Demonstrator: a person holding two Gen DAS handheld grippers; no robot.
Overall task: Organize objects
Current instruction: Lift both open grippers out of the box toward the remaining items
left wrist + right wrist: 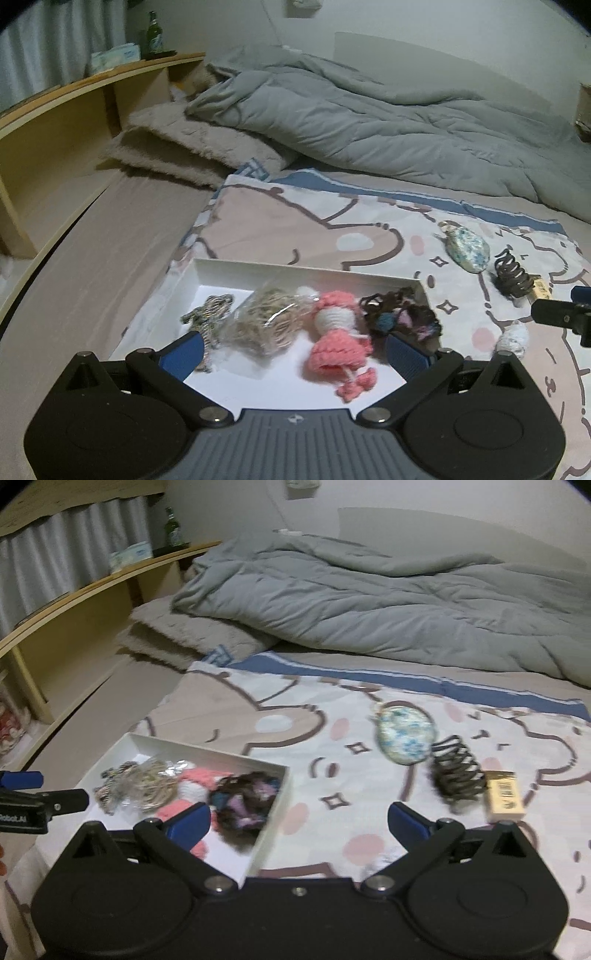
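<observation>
Between our left gripper's (293, 350) parted fingers lies the white tray (295, 271), holding a pink knitted doll (338, 339), bagged rubber bands (264, 321) and dark scrunchie (400, 317). Our right gripper (299, 821) hangs with fingers wide, empty. Beyond, on the bed's cartoon blanket (303, 738), rest a floral pouch (404, 736), claw clip (456, 773) and small box (504, 797).

Shallow white cardboard tray (258, 267), near the cartoon-printed blanket's (295, 716) left edge, holds pink crocheted doll (332, 339), bagged rubber bands (266, 321), dark scrunchie (243, 797). Right of it on the blanket: floral oval pouch (404, 734), then dark claw hair clip (456, 771), then small tan box (504, 792).
</observation>
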